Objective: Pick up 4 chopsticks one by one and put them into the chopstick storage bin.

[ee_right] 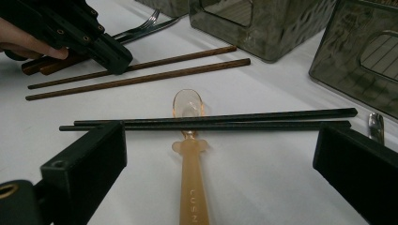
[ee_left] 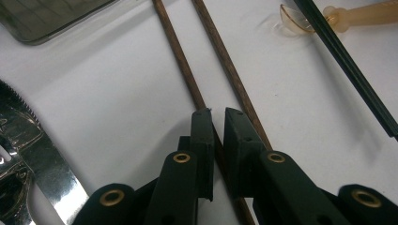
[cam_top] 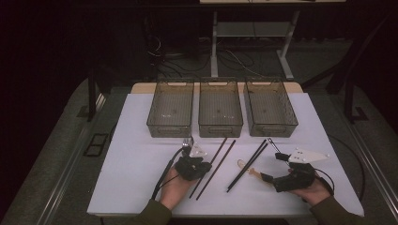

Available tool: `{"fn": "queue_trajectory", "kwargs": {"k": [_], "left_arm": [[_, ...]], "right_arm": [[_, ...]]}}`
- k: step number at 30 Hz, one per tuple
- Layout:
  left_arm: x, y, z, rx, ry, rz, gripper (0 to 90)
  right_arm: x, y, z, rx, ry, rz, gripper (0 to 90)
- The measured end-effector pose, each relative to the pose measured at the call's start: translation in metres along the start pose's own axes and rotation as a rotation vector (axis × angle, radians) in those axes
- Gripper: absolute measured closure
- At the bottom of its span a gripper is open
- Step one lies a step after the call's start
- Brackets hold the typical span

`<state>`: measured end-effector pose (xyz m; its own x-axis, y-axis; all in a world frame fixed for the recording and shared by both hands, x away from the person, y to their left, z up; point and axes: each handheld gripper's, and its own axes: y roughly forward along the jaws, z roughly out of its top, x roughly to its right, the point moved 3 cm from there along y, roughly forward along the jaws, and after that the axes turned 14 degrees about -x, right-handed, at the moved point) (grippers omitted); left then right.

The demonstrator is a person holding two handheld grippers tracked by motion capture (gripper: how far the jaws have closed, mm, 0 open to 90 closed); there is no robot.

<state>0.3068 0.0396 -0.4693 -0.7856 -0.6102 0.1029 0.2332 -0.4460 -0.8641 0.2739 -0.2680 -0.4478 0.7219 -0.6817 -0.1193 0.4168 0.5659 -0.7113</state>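
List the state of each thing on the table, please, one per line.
Left gripper: shut on brown chopstick.
Right gripper: open, holding nothing.
Black chopsticks: lying across the amber spoon.
Three bins: empty.
Fork: lying flat.

Table point(cam_top: 141, 140): bins point(cam_top: 220, 108), chopsticks point(cam_top: 217, 165), spoon point(cam_top: 248, 169), fork point(cam_top: 187, 143).

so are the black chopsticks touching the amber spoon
Touching: the right gripper view shows the black chopsticks lying straight across the amber spoon at its neck, just below the bowl, with no gap.
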Motion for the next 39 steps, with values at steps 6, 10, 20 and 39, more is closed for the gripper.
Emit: {"fn": "queue_trajectory", "kwargs": {"k": [6, 10, 20, 39], "left_arm": [[-0.0002, -0.0002, 0.0003, -0.002, 0.004, 0.003, 82.8], [0.0013, -0.0006, 0.0001, -0.005, -0.001, 0.007, 83.1], [0.0024, -0.0016, -0.0004, -0.009, 0.006, 0.018, 84.1], [0.0021, -0.0028, -0.0015, 0.016, -0.031, 0.023, 85.4]], "right_arm": [[-0.0001, -0.0002, 0.0, 0.001, 0.002, 0.001, 3.1], [-0.0002, -0.0002, 0.0001, 0.003, 0.002, 0.002, 3.1], [-0.0002, -0.0007, 0.0002, 0.005, 0.003, 0.002, 3.1], [-0.0002, -0.0016, 0.0004, 0.007, 0.004, 0.0, 3.1]]}}
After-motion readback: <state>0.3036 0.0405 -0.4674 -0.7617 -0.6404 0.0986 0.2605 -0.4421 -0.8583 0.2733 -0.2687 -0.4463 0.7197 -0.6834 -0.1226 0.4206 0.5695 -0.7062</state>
